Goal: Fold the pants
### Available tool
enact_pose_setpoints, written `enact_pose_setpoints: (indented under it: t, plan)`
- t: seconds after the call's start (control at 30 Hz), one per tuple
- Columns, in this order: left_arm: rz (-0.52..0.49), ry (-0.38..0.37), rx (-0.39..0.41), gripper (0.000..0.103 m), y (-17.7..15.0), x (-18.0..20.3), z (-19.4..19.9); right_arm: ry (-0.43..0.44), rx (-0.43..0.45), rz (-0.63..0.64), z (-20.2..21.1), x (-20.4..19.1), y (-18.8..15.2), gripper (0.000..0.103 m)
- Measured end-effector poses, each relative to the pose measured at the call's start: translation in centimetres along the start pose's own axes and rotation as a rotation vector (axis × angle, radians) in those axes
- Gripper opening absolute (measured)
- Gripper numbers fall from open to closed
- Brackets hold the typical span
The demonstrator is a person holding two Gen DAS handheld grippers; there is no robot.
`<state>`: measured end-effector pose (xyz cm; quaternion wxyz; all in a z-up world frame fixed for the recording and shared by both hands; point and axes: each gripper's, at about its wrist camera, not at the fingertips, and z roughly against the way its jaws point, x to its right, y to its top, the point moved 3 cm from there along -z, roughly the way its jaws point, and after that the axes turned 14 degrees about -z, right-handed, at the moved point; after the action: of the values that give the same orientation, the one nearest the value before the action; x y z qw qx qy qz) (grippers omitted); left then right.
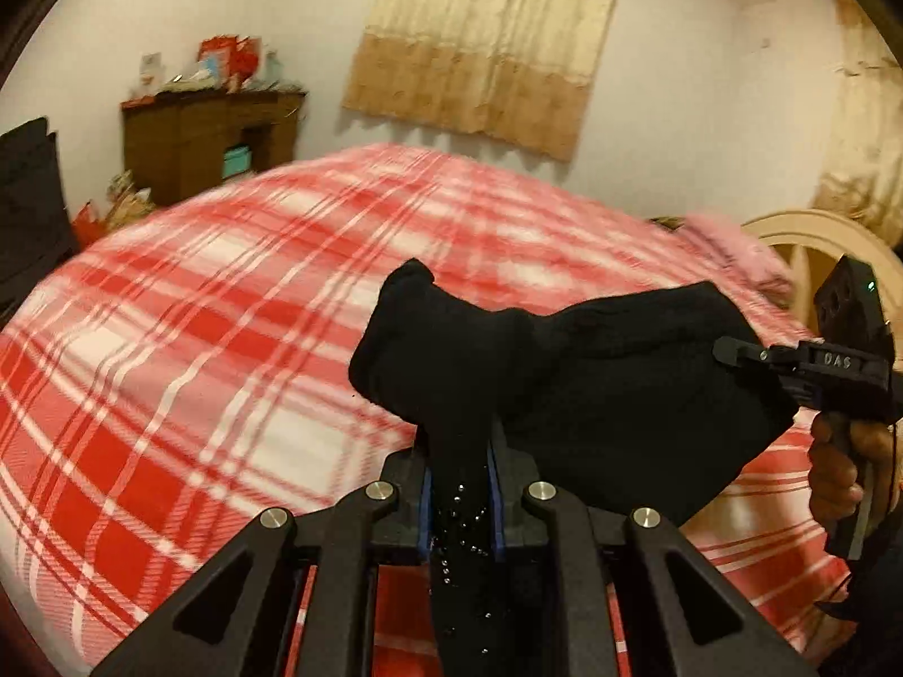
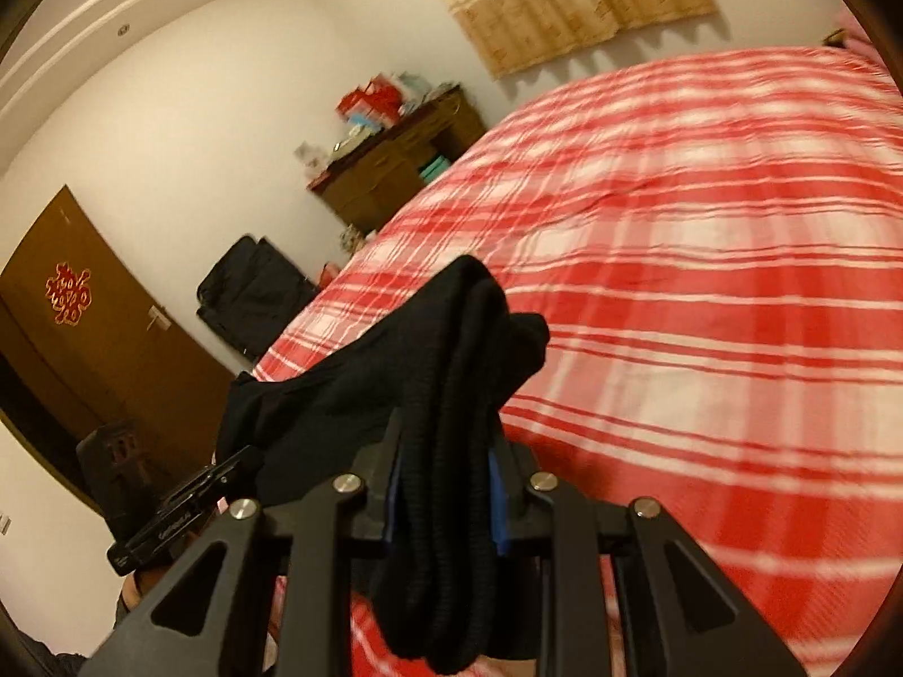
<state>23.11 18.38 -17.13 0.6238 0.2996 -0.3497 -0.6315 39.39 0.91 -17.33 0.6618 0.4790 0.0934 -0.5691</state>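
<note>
Both tools are clenched on the black pants, which hang bunched between them above the red plaid bed. The left tool pinches a beaded strip at lower centre of its frame; the right tool grips a thick ribbed fold at lower centre.

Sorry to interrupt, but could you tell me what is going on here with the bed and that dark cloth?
A person is folding black pants over a red plaid bed. The left tool is clamped on one bunched part and the right tool on another, so the cloth hangs between them above the bedspread.
</note>
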Motion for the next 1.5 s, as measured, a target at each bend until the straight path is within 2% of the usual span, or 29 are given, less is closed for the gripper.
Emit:
enact_pose_setpoints:
  t: [0.07, 0.17, 0.3, 0.33, 0.37, 0.43, 0.5, 0.67, 0.9, 0.97, 1.13, 1.2, 1.3, 1.4, 1.5]
  plan:
    - [0.02, 0.003, -0.032, 0.016, -1.1, -0.6, -1.3, -0.01, -0.026, -0.004, -2.5, 0.2, 0.1, 0.027]
    - [0.002, 0.033, -0.049, 0.028, -2.2, -0.4, -2.4, -0.033, -0.046, -0.037, -5.0, 1.5, 0.1, 0.027]
    - [-0.018, 0.093, -0.056, 0.063, -2.5, -0.3, -3.2, -0.056, -0.054, -0.073, -5.5, 3.6, 0.6, 0.027]
    - [-0.003, 0.099, -0.056, 0.07, -2.6, -0.6, -3.2, -0.064, -0.064, -0.084, -5.6, 4.2, 0.6, 0.028]
    - [0.021, 0.093, -0.057, 0.071, -2.8, -1.0, -3.4, -0.071, -0.074, -0.099, -5.7, 4.8, 0.6, 0.029]
    - [0.038, 0.082, -0.05, 0.072, -3.0, -1.4, -3.3, -0.078, -0.08, -0.129, -5.8, 5.7, 0.6, 0.035]
    - [0.021, 0.095, -0.054, 0.072, -2.8, -1.2, -3.2, -0.083, -0.081, -0.148, -5.6, 6.4, 0.4, 0.046]
    - [0.024, 0.11, -0.062, 0.073, -3.1, -0.9, -2.6, -0.074, -0.071, -0.166, -4.5, 7.2, 0.1, 0.049]
    - [0.037, 0.123, -0.079, 0.074, -3.7, -0.9, -1.5, -0.124, -0.028, -0.155, -2.4, 7.8, 0.0, 0.062]
    - [0.036, 0.133, -0.089, 0.074, -3.9, -0.9, -1.1, -0.146, -0.011, -0.139, -1.8, 7.7, -0.1, 0.062]
    - [0.03, 0.179, -0.093, 0.074, -4.3, -0.3, 0.5, -0.278, 0.053, -0.077, 1.5, 7.5, -1.1, 0.064]
    - [0.02, 0.208, -0.086, 0.074, -4.2, 0.2, 1.4, -0.315, 0.081, -0.071, 3.2, 7.4, -1.6, 0.07]
    - [0.004, 0.209, -0.067, 0.074, -3.7, 1.0, 2.6, -0.328, 0.121, -0.068, 6.0, 6.6, -2.8, 0.079]
    - [-0.016, 0.2, -0.027, 0.075, -2.8, 2.1, 4.3, -0.332, 0.159, -0.037, 9.0, 5.3, -4.3, 0.083]
    - [-0.035, 0.195, 0.011, 0.081, -1.7, 3.5, 6.0, -0.334, 0.172, 0.008, 11.2, 3.9, -5.4, 0.088]
